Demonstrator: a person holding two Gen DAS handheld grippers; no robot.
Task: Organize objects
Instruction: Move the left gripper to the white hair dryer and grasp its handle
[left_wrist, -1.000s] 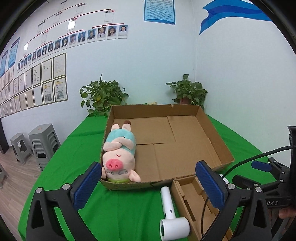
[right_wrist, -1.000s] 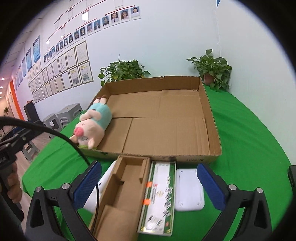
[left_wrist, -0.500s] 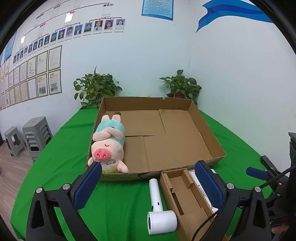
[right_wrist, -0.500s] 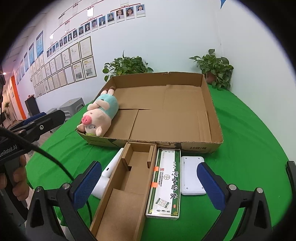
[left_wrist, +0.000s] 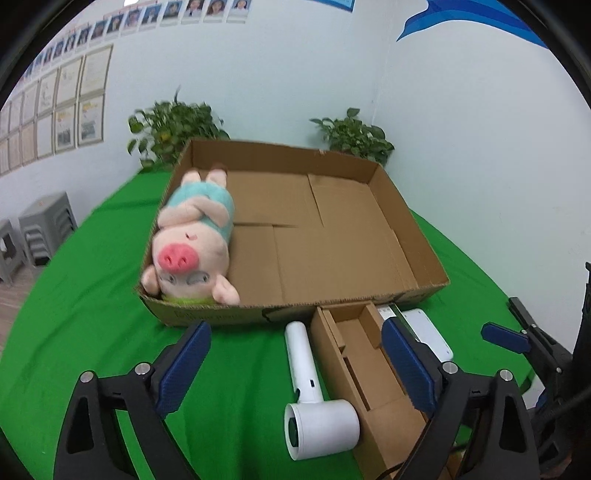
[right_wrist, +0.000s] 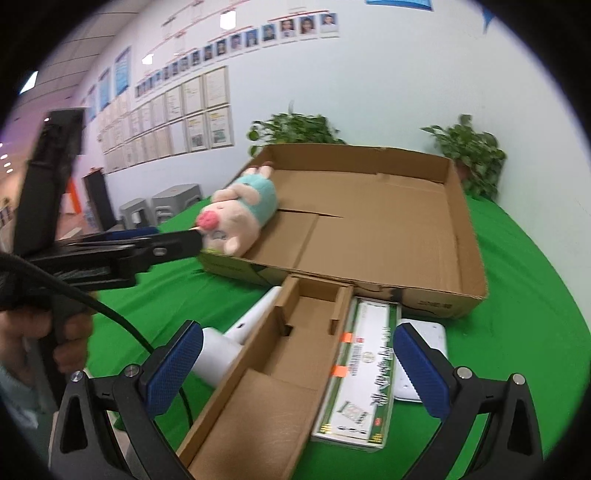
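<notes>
Left wrist view: the left claw (left_wrist: 293, 363) hangs over the green-covered bench (left_wrist: 85, 302), its blue pads spread but closing, with the handle of a white plastic hair dryer (left_wrist: 314, 398) lying on the bench between them, untouched. Just right of the dryer lies a narrow open brown cardboard insert box (left_wrist: 364, 373), and past it a flat white rectangular device (left_wrist: 430, 334). Behind them stands a wide shallow brown cardboard tray (left_wrist: 424, 236) with a pink plush pig in a teal shirt (left_wrist: 194, 240) lying against its left wall.

Right wrist view: the right claw (right_wrist: 295, 365) is spread wide and grips nothing, poised above the insert box (right_wrist: 266, 376) and a long green-and-white printed carton (right_wrist: 360, 373) touching its right side. The white device (right_wrist: 424, 350) lies just beyond, the dryer (right_wrist: 229, 343) left of the box. The pig (right_wrist: 240, 212) rests in the tray (right_wrist: 469, 240).
</notes>
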